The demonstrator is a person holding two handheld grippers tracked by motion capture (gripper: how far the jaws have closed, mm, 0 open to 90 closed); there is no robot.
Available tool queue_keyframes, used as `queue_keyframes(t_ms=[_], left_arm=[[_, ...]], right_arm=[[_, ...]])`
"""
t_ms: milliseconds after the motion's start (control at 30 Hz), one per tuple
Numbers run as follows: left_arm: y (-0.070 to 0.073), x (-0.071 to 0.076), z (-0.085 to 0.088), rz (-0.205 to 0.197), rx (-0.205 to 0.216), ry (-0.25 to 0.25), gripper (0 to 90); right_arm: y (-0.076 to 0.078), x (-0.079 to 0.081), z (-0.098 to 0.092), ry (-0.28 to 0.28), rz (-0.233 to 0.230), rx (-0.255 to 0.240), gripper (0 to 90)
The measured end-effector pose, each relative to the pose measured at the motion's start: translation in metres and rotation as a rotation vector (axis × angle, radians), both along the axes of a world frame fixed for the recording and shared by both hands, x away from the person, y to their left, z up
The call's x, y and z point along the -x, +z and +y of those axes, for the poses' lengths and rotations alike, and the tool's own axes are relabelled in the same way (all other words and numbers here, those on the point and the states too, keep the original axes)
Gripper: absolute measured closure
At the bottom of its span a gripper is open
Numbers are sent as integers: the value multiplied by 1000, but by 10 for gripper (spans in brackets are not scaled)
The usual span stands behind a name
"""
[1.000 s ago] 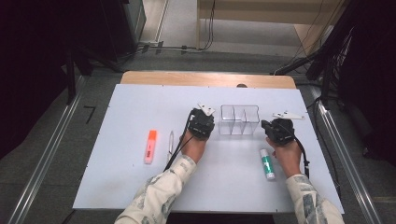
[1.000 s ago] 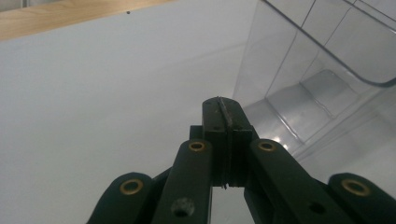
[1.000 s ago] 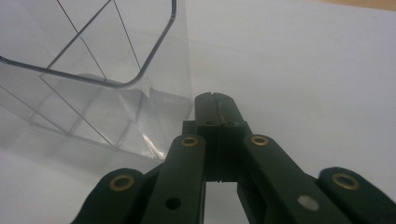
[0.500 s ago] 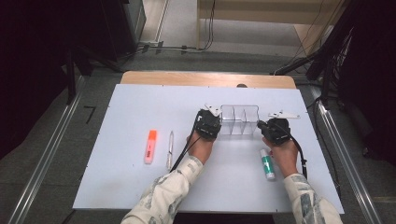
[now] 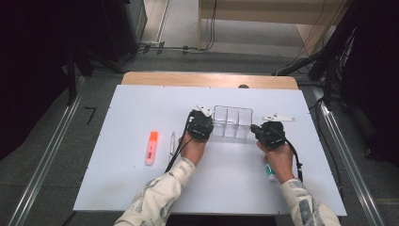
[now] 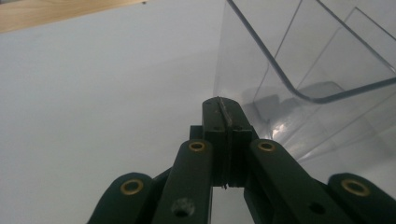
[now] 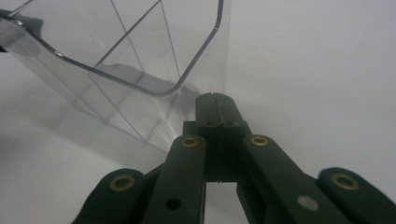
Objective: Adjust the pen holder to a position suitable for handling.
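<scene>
Both grippers are at the clear divided tray (image 5: 231,123) now, one on each end. The tray sits around the middle of the white bench (image 5: 117,179), a little toward the far side, its long axis running left to right, dividers splitting it into compartments side by side.

The left gripper (image 5: 201,126) is at the tray's left end, jaws pressed together with nothing between them; in the left gripper view the closed tips (image 6: 223,119) sit just beside the tray's rounded corner (image 6: 299,88), low near the wall. Contact I can't call for sure.

The right gripper (image 5: 266,133) mirrors it at the right end, near corner, jaws likewise shut and empty; in the right gripper view the tips (image 7: 215,109) point at the foot of the tray's end wall (image 7: 187,74).

So the tray lies between the two sets of jaws, along its length. That looks set for a two-sided squeeze or nudge, neither hand clearly nearer.

Off to the left lie an orange highlighter (image 5: 151,147) and a pen (image 5: 172,142), well apart from the tray.
</scene>
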State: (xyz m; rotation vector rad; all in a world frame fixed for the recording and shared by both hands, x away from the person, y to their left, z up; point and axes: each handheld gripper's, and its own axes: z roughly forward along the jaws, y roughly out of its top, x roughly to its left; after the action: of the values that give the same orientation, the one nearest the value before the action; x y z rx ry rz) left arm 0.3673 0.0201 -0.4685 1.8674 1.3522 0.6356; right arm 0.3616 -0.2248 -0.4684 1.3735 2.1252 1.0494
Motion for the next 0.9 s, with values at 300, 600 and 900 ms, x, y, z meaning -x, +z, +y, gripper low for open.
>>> queue_keyframes(t_ms=[300,600,900], left_arm=[[0,-6,30,10,4,56,900],[0,-3,35,14,15,62,900],[-2,1,41,18,26,71,900]], right_arm=[[-2,-7,36,18,-13,-9,881],[-1,-16,45,7,-12,-11,882],[-2,-18,50,14,-7,-11,882]])
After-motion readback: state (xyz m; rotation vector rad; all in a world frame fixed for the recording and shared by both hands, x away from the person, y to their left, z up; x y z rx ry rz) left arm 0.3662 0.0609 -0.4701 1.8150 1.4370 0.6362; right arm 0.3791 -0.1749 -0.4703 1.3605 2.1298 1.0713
